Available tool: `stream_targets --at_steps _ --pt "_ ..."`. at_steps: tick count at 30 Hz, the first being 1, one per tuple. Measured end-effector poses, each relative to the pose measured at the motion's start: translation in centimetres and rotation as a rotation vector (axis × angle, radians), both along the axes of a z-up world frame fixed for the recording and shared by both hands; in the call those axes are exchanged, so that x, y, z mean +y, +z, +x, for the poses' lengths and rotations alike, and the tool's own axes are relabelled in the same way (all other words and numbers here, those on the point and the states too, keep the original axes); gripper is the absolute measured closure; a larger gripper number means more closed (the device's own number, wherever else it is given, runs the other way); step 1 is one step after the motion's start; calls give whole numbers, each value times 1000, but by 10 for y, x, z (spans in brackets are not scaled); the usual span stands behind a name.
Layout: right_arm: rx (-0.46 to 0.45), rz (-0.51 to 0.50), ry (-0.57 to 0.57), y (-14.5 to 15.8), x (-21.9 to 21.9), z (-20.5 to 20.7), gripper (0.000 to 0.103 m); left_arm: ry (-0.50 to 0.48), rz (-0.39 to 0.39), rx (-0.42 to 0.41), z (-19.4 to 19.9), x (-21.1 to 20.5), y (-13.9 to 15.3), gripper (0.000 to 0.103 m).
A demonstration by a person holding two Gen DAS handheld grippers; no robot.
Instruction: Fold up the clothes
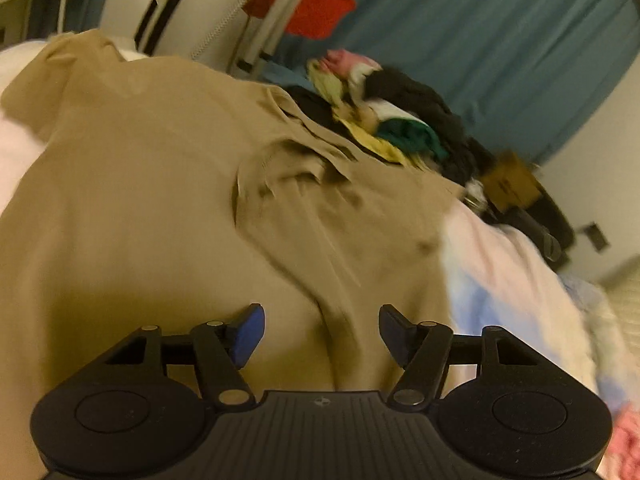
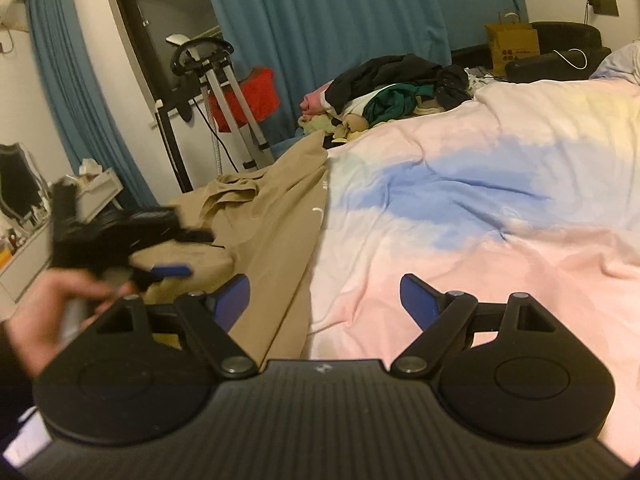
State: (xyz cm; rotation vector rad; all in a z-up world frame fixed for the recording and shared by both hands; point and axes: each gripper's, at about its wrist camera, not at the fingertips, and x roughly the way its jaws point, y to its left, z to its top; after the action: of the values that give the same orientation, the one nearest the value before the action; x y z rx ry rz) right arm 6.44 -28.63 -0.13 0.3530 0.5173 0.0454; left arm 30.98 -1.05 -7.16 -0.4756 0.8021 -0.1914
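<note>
1. My left gripper point(image 1: 320, 334) hangs over the tan cloth garment point(image 1: 160, 200), blue pads spread, nothing between them.
2. My right gripper point(image 2: 325, 300) is spread too, empty, above the garment's straight edge.
3. The garment lies on the pastel pink-and-blue bedcover point(image 2: 480, 208), mostly flat, with creases near its middle.
4. A heap of mixed clothes point(image 2: 392, 88) sits beyond it.
</note>
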Motion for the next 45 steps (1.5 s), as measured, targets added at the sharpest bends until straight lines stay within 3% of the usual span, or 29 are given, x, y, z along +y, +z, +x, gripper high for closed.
stream_targets --at_steps 2,4,5,6,10,13,15,16,20,21,28,34,38,41,43,44,45 --pt "15 7 1 -5 0 9 19 28 -22 1 17 -2 -10 45" --pt "28 19 4 -10 0 17 19 20 -16 -9 29 -7 -12 65" --pt "34 23 5 -13 0 21 19 9 -8 -16 35 -10 -12 88" --pt "42 29 4 -16 0 25 19 -6 16 -21 37 -12 -12 99" --pt "76 66 9 -29 -1 42 19 -37 229 -131 47 -27 9 100" --pt "85 82 -3 -35 -2 50 19 -8 416 -216 53 -42 30 100" --pt "87 88 -11 -38 -5 54 19 21 457 -201 59 -48 28 97" --pt "87 89 -13 -39 -6 55 19 18 434 -177 62 -47 24 96" --pt "84 90 -19 -40 -8 55 19 -3 278 -59 46 -28 11 64" --pt "81 95 -18 -40 -9 54 19 -11 237 -39 35 -21 9 60" --pt "94 196 37 -40 -14 50 19 -99 -91 156 -114 19 -2 53" --pt "127 270 84 -40 -14 28 22 -140 -161 260 -213 24 -20 55" --pt "158 374 131 -42 -11 1 25 -196 -199 300 -240 23 -36 56" --pt "237 406 138 -51 -3 -11 25 -247 -236 321 -246 19 -45 57" --pt "293 422 139 -58 2 -16 25 -303 -269 331 -244 14 -49 67" --pt "321 430 140 -61 4 -19 25 -329 -268 333 -244 10 -49 84" --pt "350 439 141 -64 7 -22 25 -351 -247 332 -244 7 -47 91"
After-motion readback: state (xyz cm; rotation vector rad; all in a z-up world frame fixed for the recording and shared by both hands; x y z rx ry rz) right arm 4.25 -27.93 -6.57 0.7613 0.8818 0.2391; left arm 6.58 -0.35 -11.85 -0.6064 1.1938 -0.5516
